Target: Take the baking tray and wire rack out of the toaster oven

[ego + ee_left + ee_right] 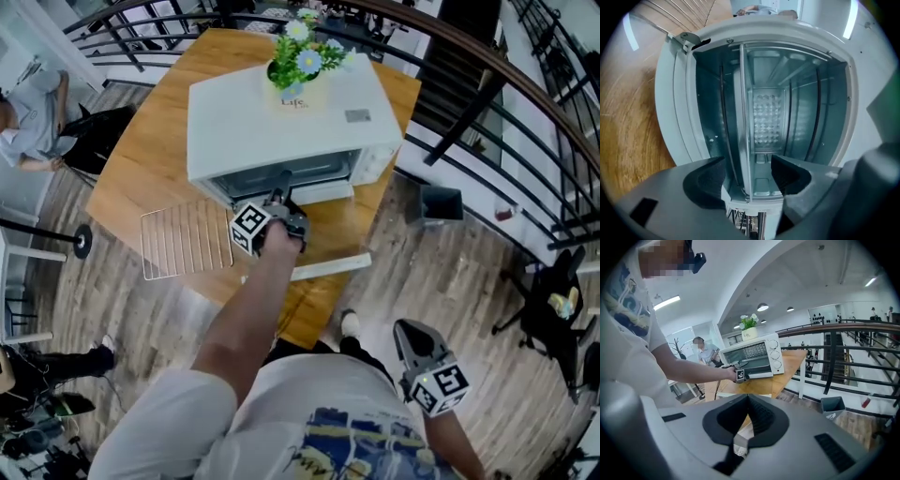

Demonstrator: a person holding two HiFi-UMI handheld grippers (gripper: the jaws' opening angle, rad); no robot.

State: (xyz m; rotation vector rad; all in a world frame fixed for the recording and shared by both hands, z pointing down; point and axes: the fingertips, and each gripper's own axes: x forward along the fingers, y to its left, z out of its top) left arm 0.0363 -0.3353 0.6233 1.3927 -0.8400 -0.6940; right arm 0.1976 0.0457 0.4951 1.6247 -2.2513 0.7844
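Wood surface (pixel 150 159) w/ toaster oven (pixel 281 122); wire rack (pixel 187 242) already out at frame left. L claw (pixel 747 164) open astride baking tray (pixel 743 117) lip inside. Thin bite could slip, so tray tilts, jams inside. R claw (pixel 746 401) shut, empty.

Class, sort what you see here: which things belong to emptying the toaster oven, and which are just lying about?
Part of the job:
- toaster oven
- baking tray, inside the oven, its edge between the open jaws of the left gripper
- wire rack, out on the table

Lying about:
- flower pot on the oven
- bin on the floor
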